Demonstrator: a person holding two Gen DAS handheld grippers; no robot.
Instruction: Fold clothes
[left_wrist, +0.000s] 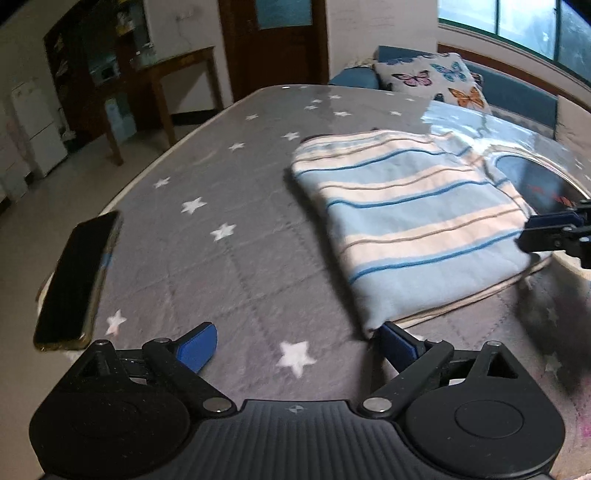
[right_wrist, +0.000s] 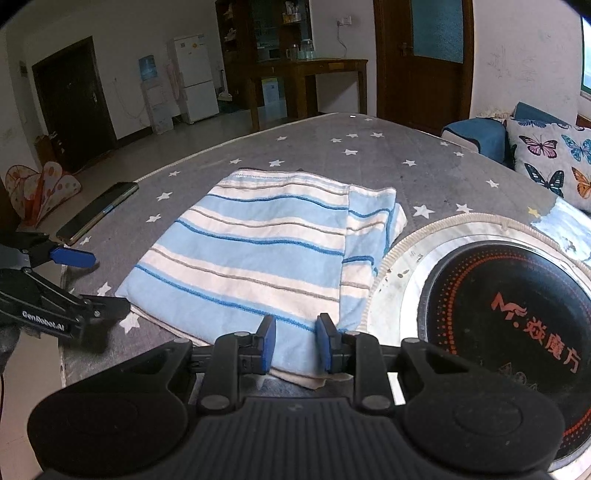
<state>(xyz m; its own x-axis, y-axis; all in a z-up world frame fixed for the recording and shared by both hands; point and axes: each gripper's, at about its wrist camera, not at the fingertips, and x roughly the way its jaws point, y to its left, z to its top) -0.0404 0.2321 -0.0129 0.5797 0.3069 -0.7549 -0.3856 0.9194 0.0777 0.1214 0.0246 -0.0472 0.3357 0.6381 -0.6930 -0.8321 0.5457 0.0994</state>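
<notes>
A folded cloth with light blue and cream stripes (left_wrist: 413, 225) lies flat on the grey star-patterned table cover (left_wrist: 221, 206); it also shows in the right wrist view (right_wrist: 255, 254). My left gripper (left_wrist: 299, 345) is open wide and empty, its right finger at the cloth's near corner. In the right wrist view the left gripper (right_wrist: 88, 280) is beside the cloth's left corner. My right gripper (right_wrist: 294, 341) is open, its fingers over the cloth's near edge and holding nothing. In the left wrist view it (left_wrist: 554, 230) is at the cloth's right side.
A black phone (left_wrist: 79, 280) lies at the table's left edge, also in the right wrist view (right_wrist: 98, 212). A round black induction cooktop (right_wrist: 509, 314) is set in the table right of the cloth. A butterfly pillow (left_wrist: 439, 83) rests on a blue sofa behind.
</notes>
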